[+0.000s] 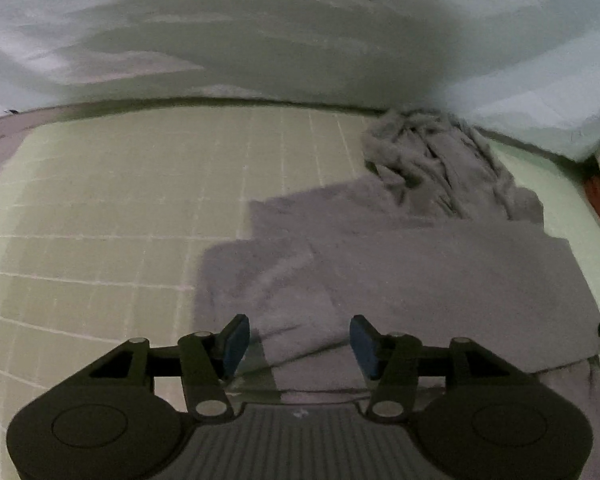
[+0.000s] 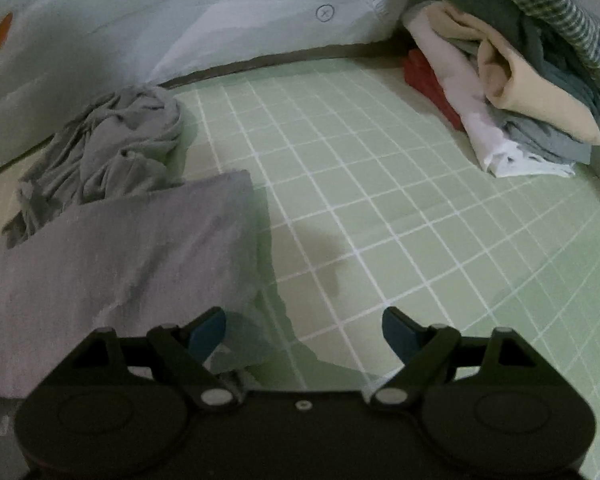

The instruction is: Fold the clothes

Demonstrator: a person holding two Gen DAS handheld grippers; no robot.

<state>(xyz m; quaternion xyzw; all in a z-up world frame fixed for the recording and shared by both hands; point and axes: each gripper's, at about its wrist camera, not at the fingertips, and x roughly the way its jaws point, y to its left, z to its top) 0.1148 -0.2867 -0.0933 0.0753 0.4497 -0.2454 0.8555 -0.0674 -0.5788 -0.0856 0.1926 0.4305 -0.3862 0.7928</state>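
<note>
Pale green bedsheet with white grid lines (image 2: 380, 208) covers surface. White pillow with orange carrot print (image 1: 260, 40) along far edge. Folded lilac-grey garment (image 1: 400, 272) flat on sheet, crumpled grey garment (image 2: 112, 148) touching its far side. Stack of mixed folded clothes (image 2: 512, 92) in far right corner. Left gripper (image 1: 299, 344) jaws apart over lilac cloth, gripping nothing. Right gripper (image 2: 304, 332) jaws wide, empty, at cloth's right edge.

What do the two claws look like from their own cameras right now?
Both look alike: the left claw and right claw have black linkage arms with silver pivot pins, round black housings on each side and blue pads on the fingertips. The left shows a ribbed grey centre plate. No cables, hands or sleeves are in view.
</note>
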